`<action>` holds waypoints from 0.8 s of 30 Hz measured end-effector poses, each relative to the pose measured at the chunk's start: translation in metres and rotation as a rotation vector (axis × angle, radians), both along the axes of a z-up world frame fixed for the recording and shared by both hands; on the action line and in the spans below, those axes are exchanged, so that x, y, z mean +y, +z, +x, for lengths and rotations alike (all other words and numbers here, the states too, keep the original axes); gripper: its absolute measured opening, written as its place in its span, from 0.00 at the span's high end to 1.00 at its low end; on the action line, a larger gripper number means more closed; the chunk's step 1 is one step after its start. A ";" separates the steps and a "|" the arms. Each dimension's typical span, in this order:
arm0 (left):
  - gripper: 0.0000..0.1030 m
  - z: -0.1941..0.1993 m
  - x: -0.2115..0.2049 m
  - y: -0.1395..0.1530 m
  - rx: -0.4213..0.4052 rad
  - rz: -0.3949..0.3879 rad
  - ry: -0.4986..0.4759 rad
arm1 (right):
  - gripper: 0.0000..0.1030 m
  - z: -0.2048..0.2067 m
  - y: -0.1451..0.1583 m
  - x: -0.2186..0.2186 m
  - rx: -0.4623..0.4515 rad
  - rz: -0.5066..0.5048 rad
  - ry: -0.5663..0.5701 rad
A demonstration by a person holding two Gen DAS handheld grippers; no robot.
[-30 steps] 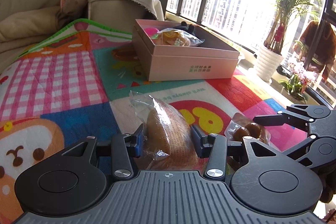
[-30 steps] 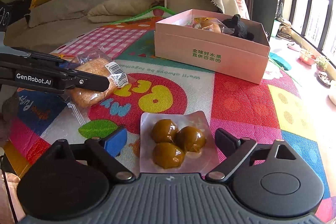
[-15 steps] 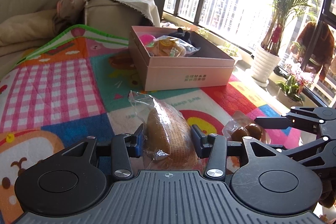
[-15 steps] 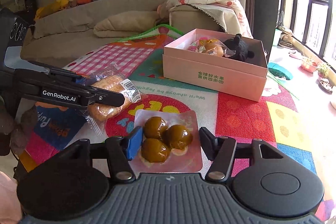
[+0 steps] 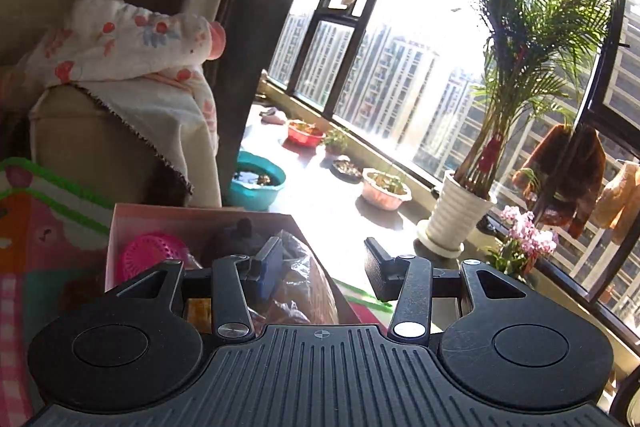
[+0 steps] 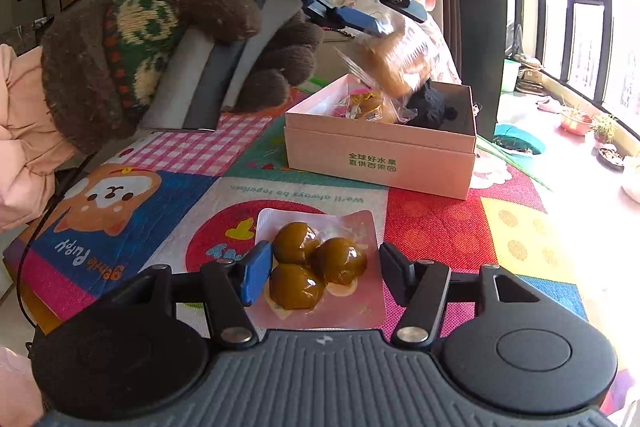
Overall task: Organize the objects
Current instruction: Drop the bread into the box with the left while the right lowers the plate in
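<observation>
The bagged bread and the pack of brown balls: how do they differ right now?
The bagged bread is up in the air over the pink box, dropping from the open left tool; the pack of brown balls lies flat on the colourful mat. The bread is one pale, ridged piece in crinkly clear wrap; the pack holds three glossy dark balls on pink backing, between the fingers of the open right tool. Both are sealed snacks.
</observation>
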State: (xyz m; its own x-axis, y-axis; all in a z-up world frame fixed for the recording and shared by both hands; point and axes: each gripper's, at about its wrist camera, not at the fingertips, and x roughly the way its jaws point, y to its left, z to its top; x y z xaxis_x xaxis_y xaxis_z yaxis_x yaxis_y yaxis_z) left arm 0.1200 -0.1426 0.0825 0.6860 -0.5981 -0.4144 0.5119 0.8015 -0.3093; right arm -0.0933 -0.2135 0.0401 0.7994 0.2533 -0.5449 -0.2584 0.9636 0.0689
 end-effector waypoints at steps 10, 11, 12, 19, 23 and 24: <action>0.53 -0.014 0.017 -0.020 -0.034 0.042 0.080 | 0.43 0.005 -0.008 -0.019 0.023 0.033 -0.057; 0.53 -0.023 0.028 -0.019 -0.042 0.029 0.091 | 0.43 0.005 -0.007 -0.020 0.021 0.038 -0.064; 0.53 -0.033 0.043 -0.017 -0.048 0.004 0.105 | 0.43 0.005 -0.006 -0.021 0.020 0.044 -0.067; 0.53 -0.087 0.110 -0.033 0.026 -0.013 0.178 | 0.43 0.026 0.022 -0.021 0.017 0.053 -0.086; 0.53 -0.099 0.131 -0.046 0.056 -0.025 0.185 | 0.43 0.058 0.068 -0.020 -0.043 0.053 -0.100; 0.53 -0.097 0.134 -0.048 0.067 -0.032 0.186 | 0.43 0.069 0.082 -0.019 -0.068 0.046 -0.101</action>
